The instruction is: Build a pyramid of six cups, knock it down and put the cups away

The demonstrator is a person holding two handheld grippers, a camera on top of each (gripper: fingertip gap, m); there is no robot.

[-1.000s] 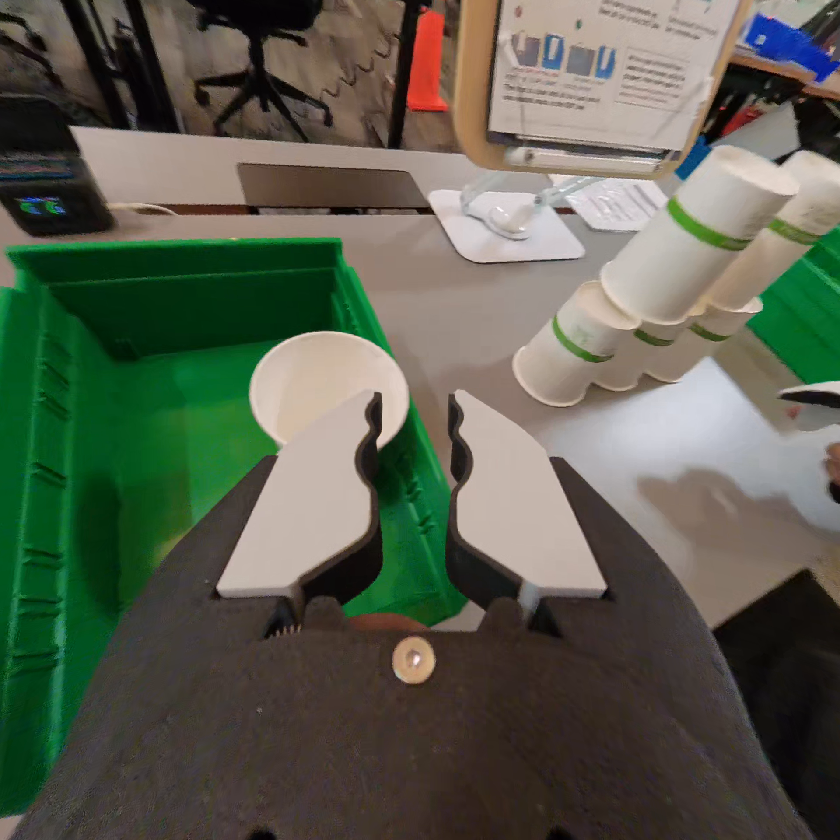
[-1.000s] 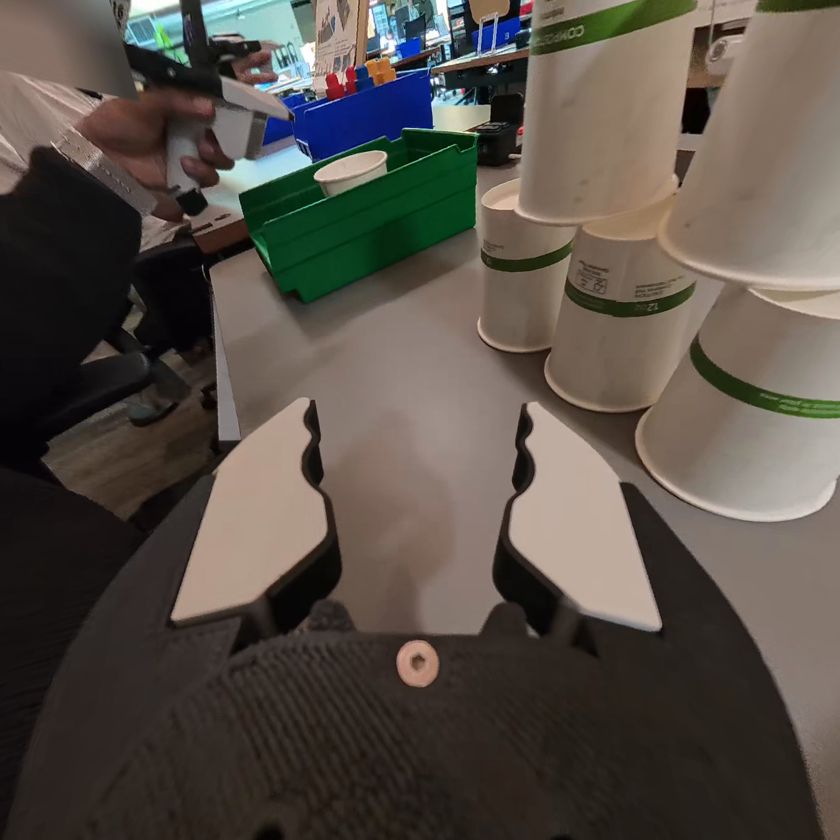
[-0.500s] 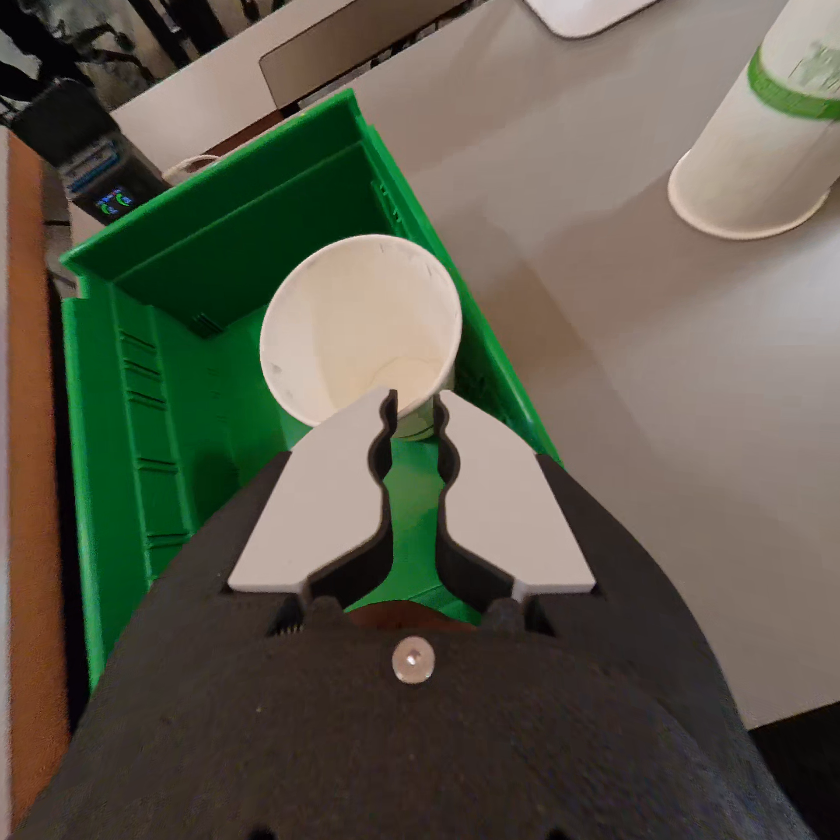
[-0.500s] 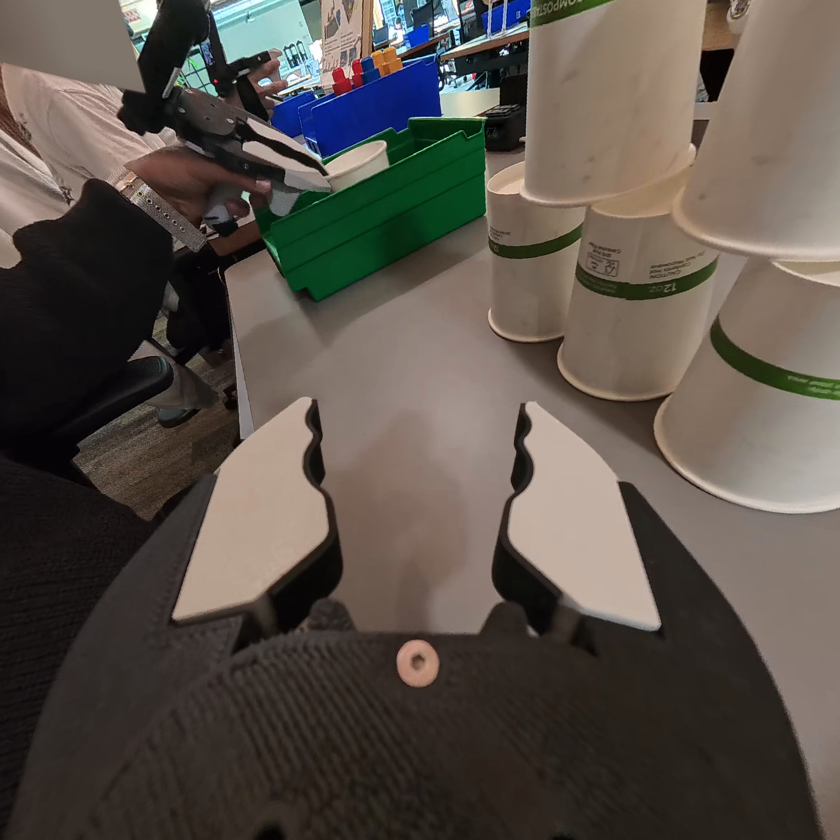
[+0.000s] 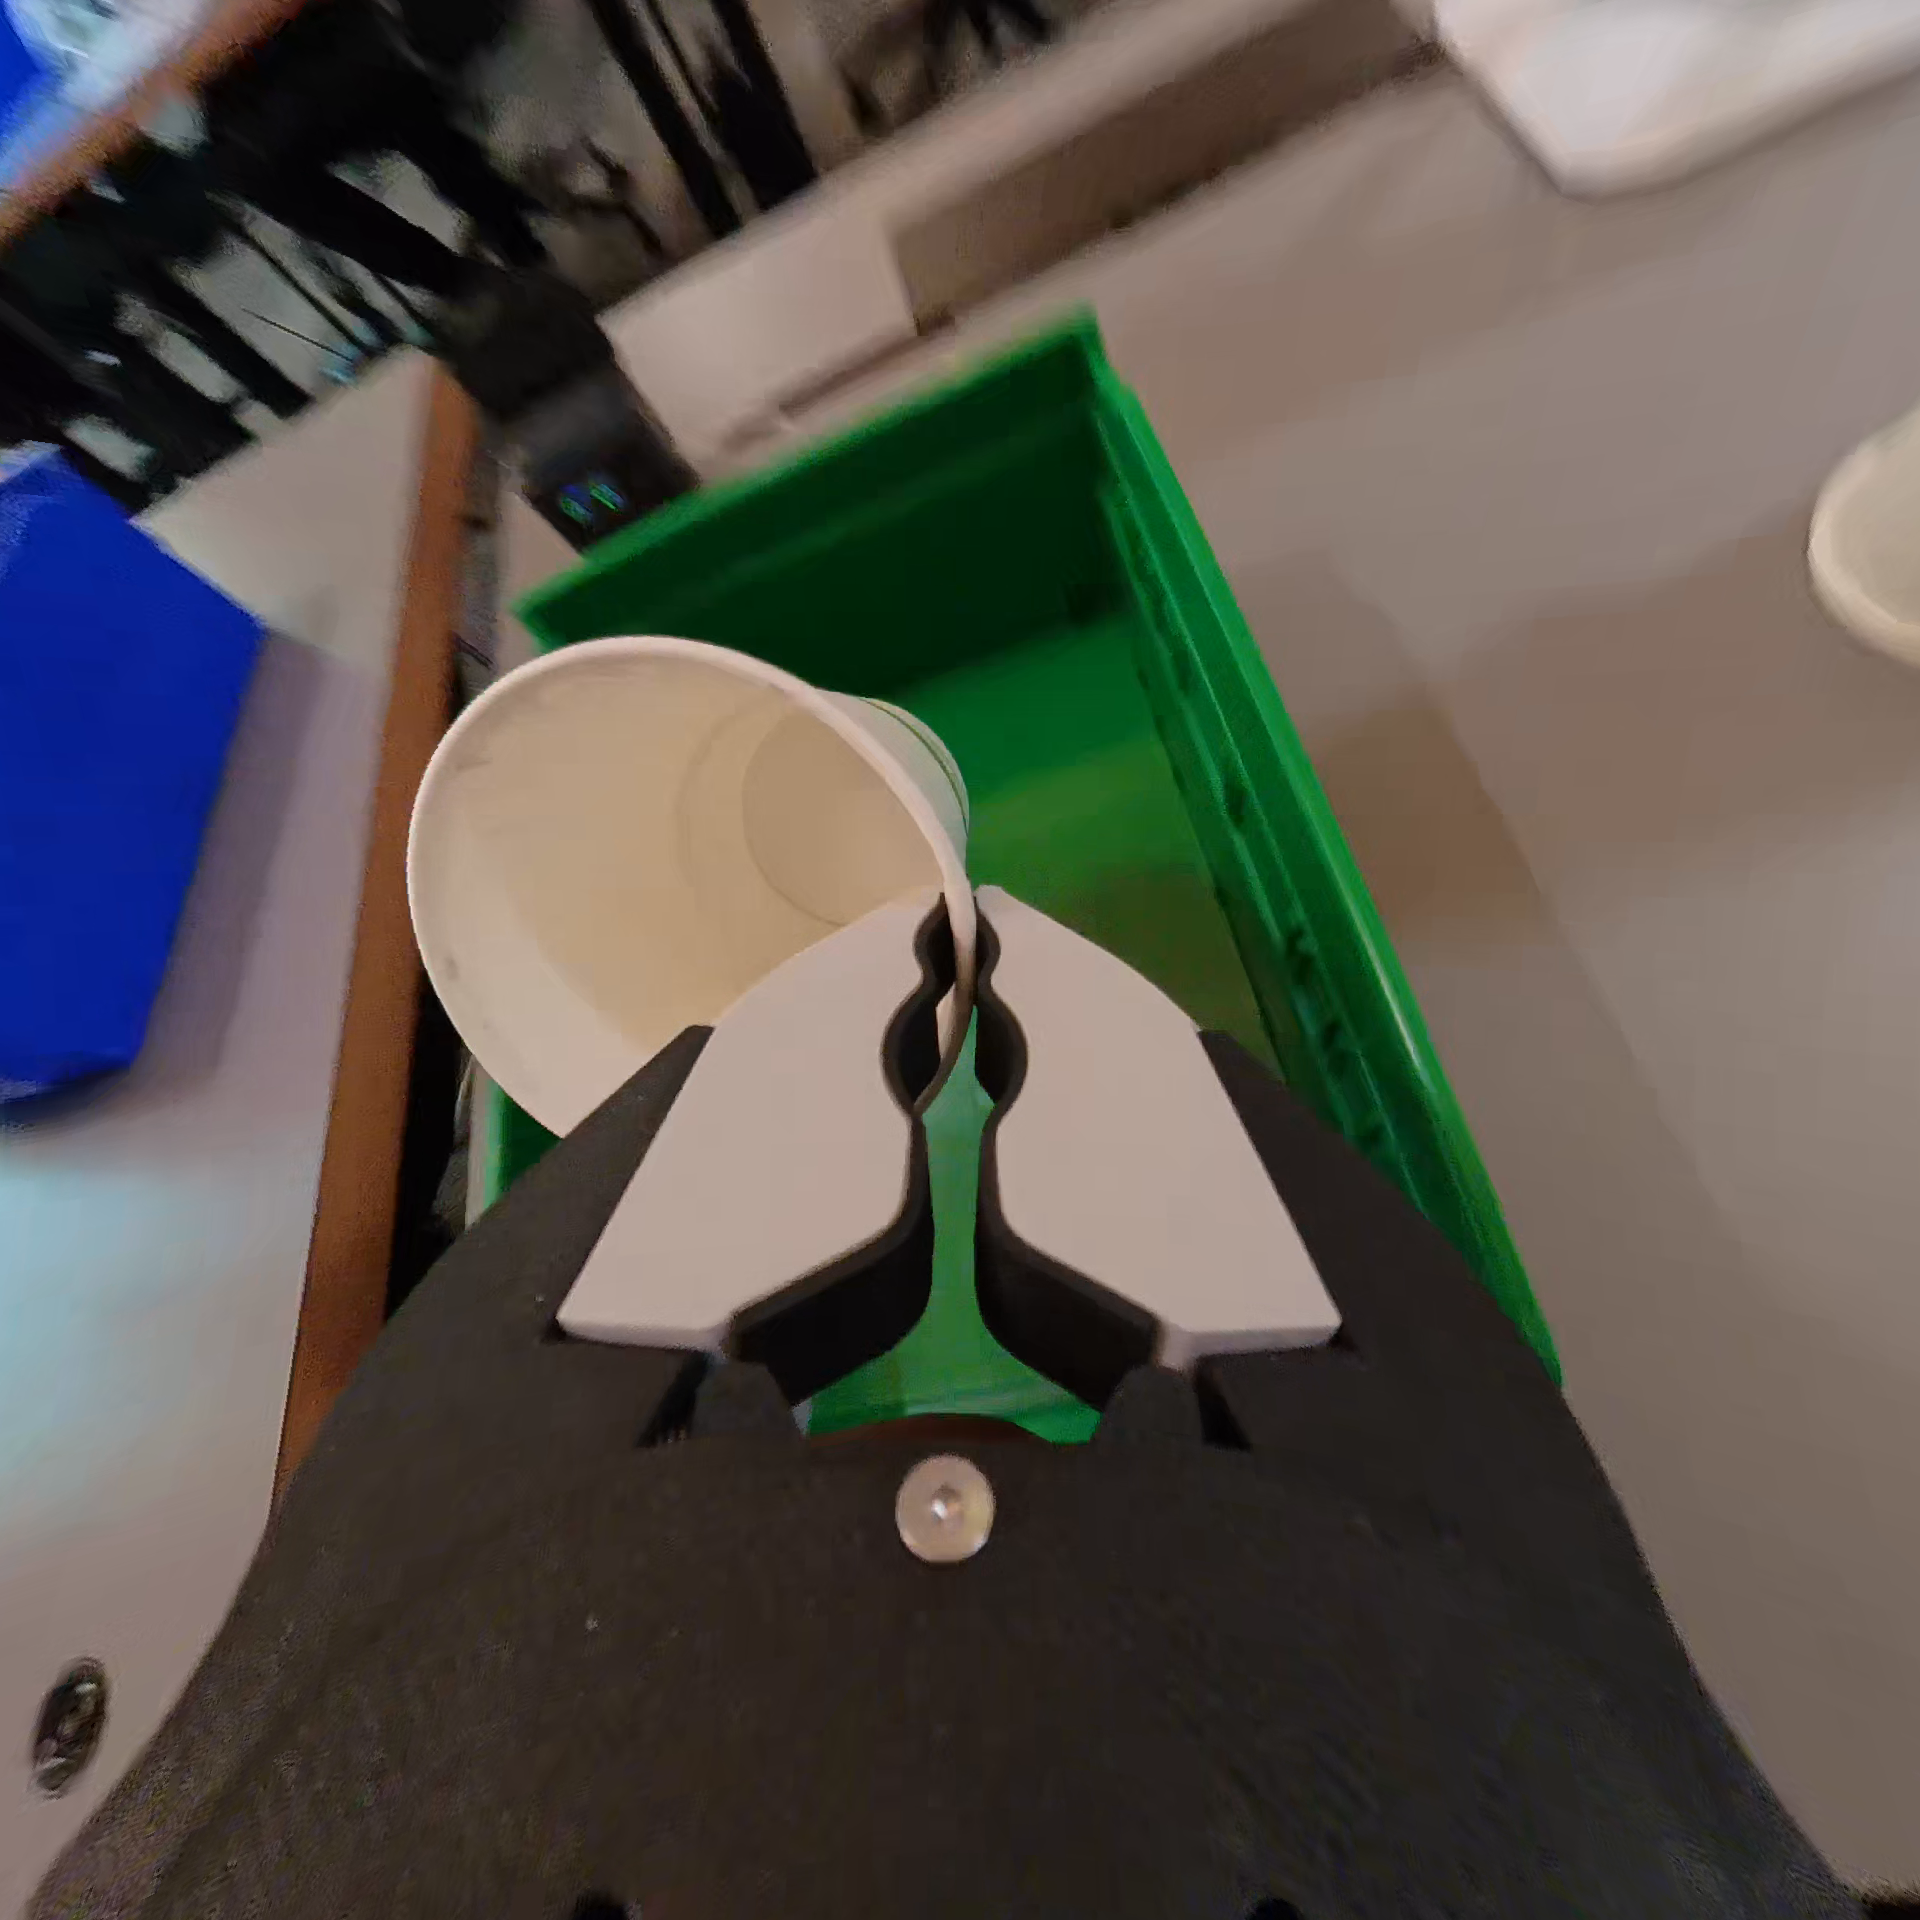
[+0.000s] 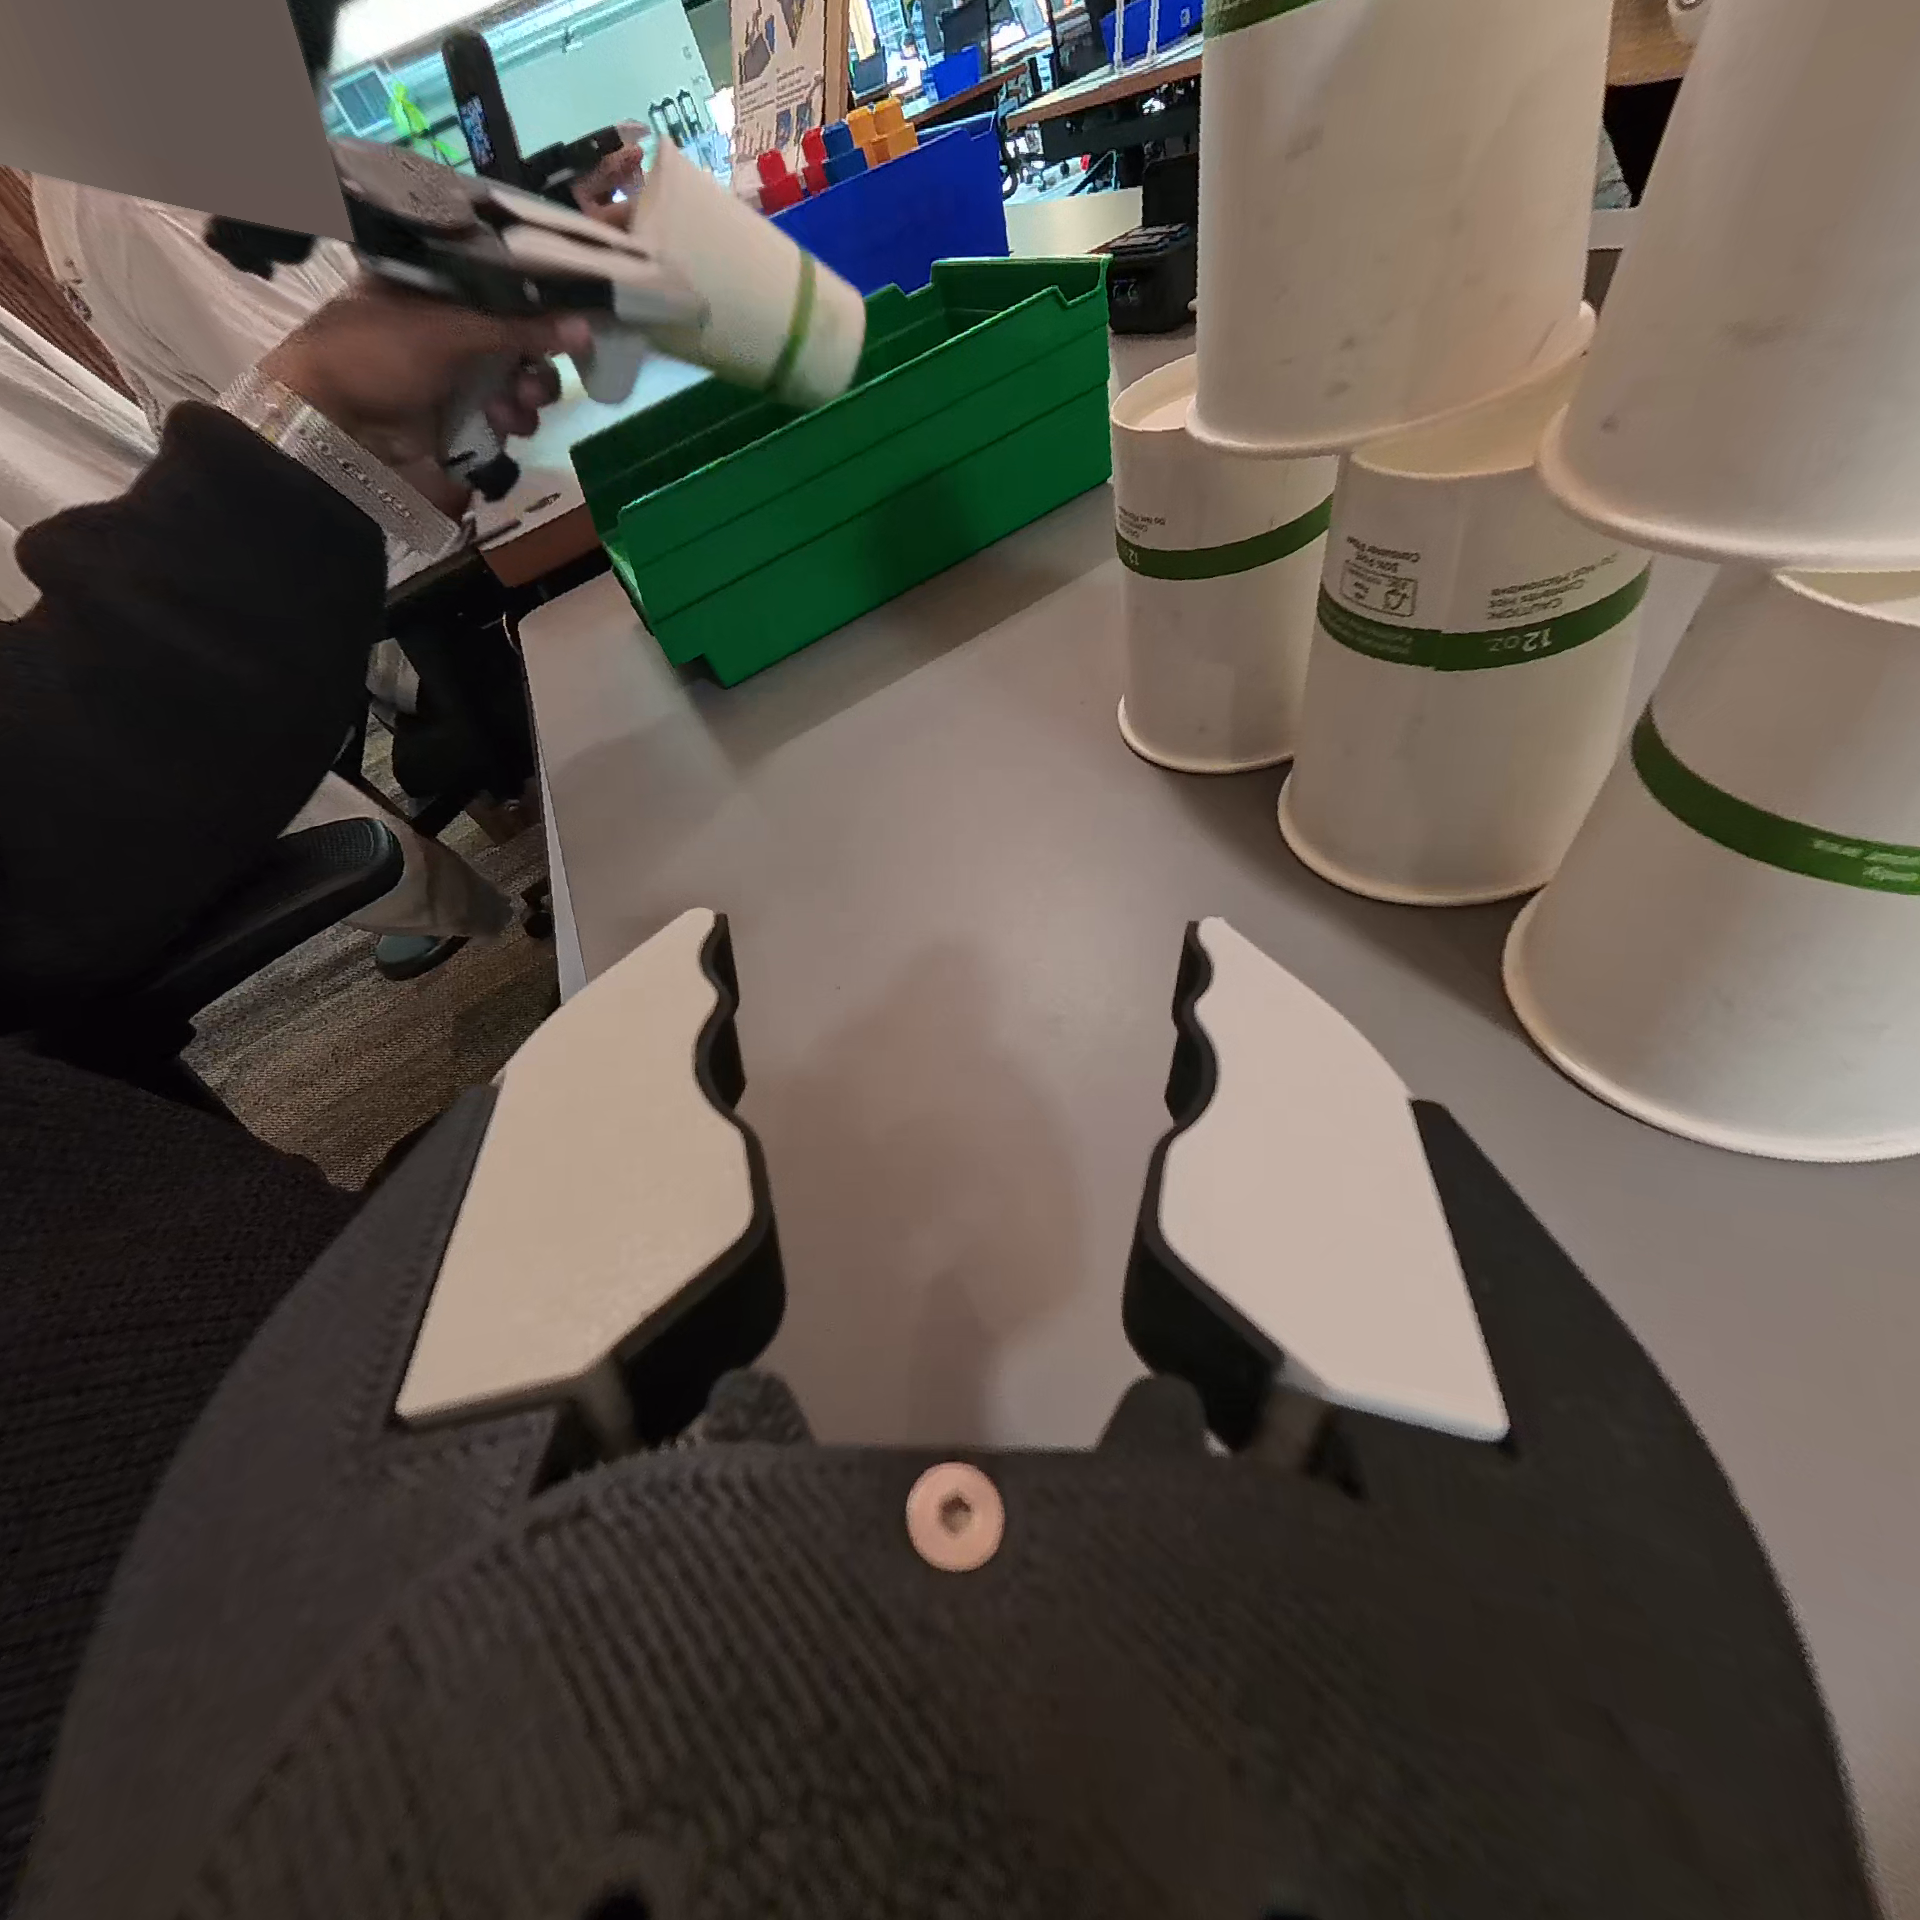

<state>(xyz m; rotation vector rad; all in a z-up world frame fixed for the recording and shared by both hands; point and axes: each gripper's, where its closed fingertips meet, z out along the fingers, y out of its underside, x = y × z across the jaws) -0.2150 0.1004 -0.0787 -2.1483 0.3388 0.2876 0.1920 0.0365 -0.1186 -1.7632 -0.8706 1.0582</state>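
Your left gripper (image 5: 961, 935) pinches rim of white paper cup (image 5: 665, 862), cup tilted, lifted above green bin (image 5: 1299, 935). Your right gripper (image 6: 956, 977) spread wide, holding nothing, low over grey table (image 6: 935, 769). Pyramid of upturned paper cups (image 6: 1455, 675) just right of it.

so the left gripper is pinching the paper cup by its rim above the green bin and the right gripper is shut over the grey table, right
Not quite: the right gripper is open, jaws wide apart over the grey table, as the right wrist view shows. The rest stands: the left gripper pinches the paper cup by its rim above the green bin.
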